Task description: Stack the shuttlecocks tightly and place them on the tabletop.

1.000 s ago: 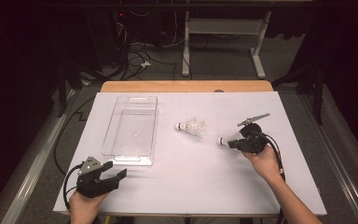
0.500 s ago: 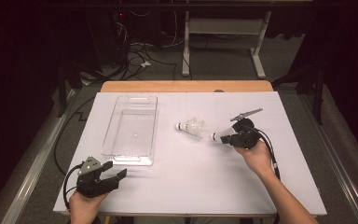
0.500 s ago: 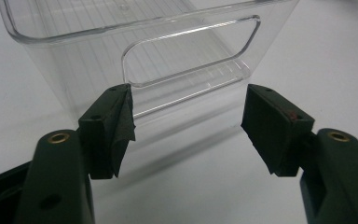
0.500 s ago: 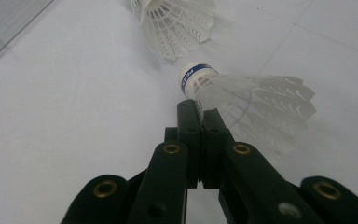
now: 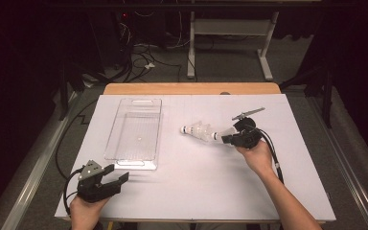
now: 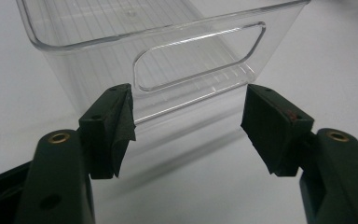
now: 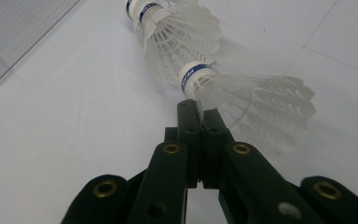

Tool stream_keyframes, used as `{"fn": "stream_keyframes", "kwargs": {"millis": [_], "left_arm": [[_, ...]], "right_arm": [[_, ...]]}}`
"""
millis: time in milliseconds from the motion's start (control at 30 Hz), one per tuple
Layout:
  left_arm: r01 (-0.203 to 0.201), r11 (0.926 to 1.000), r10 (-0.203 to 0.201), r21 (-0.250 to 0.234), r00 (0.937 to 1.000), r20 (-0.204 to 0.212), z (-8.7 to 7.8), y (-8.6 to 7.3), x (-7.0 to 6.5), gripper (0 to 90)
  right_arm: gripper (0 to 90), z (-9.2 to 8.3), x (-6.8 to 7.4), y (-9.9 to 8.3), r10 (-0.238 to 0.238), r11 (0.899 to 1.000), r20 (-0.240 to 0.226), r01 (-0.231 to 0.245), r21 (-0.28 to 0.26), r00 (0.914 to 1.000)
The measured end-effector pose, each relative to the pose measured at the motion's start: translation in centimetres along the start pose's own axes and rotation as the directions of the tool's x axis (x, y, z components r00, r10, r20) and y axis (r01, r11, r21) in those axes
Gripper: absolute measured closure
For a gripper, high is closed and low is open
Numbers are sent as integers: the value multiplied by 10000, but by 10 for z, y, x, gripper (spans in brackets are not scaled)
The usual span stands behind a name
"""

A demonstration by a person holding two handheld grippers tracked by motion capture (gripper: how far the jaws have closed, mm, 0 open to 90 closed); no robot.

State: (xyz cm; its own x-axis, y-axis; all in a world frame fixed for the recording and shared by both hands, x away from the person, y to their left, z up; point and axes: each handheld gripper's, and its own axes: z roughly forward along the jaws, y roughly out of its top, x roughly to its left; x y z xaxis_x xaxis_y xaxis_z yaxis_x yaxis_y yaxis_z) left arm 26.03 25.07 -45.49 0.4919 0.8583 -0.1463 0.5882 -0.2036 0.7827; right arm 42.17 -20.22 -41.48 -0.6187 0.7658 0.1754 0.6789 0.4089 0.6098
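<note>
While the left hand-held gripper (image 5: 116, 178) rests at the table's (image 5: 196, 191) near-left corner with jaws spread wide and nothing between them, facing the clear tray (image 5: 135, 134) just ahead, the right hand-held gripper (image 7: 198, 109) is clamped on a feather edge of one shuttlecock (image 7: 256, 100), beside a second shuttlecock (image 7: 177, 32) lying mid-table.
</note>
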Motion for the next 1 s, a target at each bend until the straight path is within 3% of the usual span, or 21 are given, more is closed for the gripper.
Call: {"fn": "stream_keyframes", "kwargs": {"millis": [1000], "left_arm": [[134, 9998, -136, -121, 9998, -129, -2, 0, 7, 351]], "right_arm": [[900, 19, 8, 22, -65, 10000, -316, 63, -77, 9995]]}}
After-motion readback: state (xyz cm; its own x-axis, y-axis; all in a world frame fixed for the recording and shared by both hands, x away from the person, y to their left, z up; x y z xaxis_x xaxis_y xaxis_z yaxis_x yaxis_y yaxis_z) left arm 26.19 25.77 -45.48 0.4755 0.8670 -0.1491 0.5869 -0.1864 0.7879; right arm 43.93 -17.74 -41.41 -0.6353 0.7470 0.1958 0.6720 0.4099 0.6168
